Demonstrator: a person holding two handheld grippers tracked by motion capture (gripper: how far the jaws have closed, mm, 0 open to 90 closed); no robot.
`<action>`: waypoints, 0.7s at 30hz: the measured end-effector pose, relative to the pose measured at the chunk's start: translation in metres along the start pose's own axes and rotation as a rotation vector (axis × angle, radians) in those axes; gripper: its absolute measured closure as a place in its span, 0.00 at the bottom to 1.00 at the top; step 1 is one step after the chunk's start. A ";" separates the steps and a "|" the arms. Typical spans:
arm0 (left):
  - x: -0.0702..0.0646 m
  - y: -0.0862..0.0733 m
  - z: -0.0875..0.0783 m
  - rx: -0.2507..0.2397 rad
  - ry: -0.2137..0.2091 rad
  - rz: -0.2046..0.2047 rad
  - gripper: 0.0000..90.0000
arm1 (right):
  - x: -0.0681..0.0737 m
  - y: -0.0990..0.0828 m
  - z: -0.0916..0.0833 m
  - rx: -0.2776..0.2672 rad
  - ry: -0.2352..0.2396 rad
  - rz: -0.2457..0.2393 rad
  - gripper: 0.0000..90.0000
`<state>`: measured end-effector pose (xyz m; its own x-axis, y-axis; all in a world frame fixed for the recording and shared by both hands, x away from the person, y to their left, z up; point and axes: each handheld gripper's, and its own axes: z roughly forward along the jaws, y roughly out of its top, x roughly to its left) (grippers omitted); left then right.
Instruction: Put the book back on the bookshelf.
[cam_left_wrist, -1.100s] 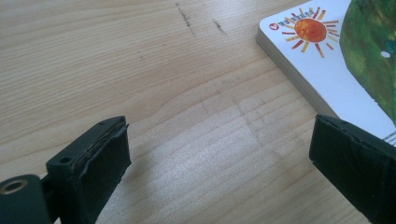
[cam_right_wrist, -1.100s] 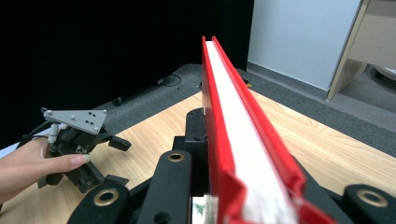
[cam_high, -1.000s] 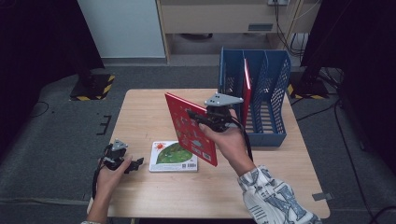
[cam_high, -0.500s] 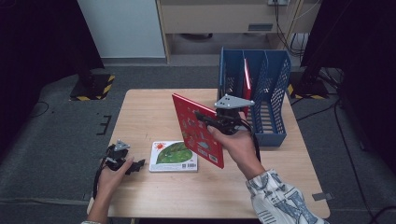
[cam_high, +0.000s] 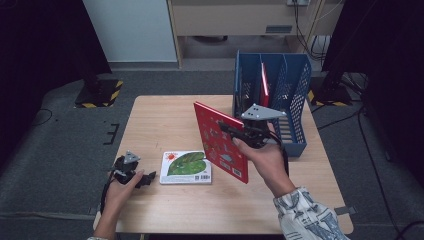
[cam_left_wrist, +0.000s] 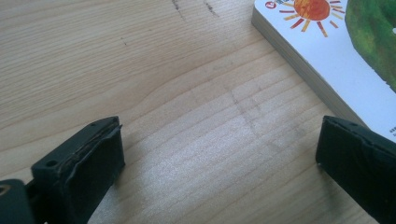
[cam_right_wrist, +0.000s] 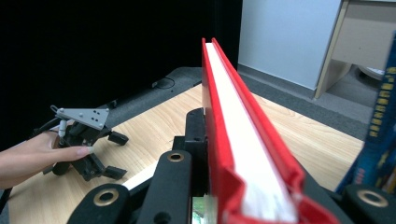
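Observation:
My right gripper (cam_high: 236, 131) is shut on a thin red book (cam_high: 220, 142), held upright and tilted above the middle of the table, just left of a blue file rack (cam_high: 295, 85). The right gripper view looks along the red book's (cam_right_wrist: 243, 140) top edge, clamped between the jaws of the right gripper (cam_right_wrist: 219, 154). A white book with a green picture (cam_high: 186, 167) lies flat on the table. My left gripper (cam_high: 145, 180) rests on the table just left of it; its jaws have just been opening and stand open with only bare wood between them (cam_left_wrist: 217, 163). The flat book's corner (cam_left_wrist: 345, 60) lies beyond the right jaw.
The blue rack stands at the table's (cam_high: 165, 120) right rear and holds another red book (cam_high: 264, 85) upright in a slot. The rack's edge (cam_right_wrist: 383, 121) shows at the right of the right gripper view, and the left gripper (cam_right_wrist: 116, 155) at its left. Dark floor surrounds the table.
The right hand has carried the red book to the right, closer to the blue rack. The left hand has stayed in place beside the flat book.

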<state>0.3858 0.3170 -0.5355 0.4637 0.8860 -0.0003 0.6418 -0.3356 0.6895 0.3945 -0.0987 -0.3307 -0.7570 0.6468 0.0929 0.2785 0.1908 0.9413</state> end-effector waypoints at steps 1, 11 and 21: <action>0.000 -0.001 0.000 -0.003 0.000 0.004 0.00 | 0.000 0.000 -0.002 -0.002 -0.004 0.002 0.88; 0.000 -0.001 0.000 -0.007 0.000 0.005 0.00 | -0.006 -0.005 -0.020 0.000 -0.016 0.013 0.88; -0.001 -0.002 0.000 -0.008 0.001 0.005 0.00 | -0.012 -0.011 -0.040 0.004 -0.037 0.022 0.88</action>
<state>0.3843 0.3171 -0.5364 0.4663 0.8846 0.0034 0.6346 -0.3372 0.6954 0.3768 -0.1382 -0.3295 -0.7281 0.6779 0.1015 0.2975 0.1791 0.9378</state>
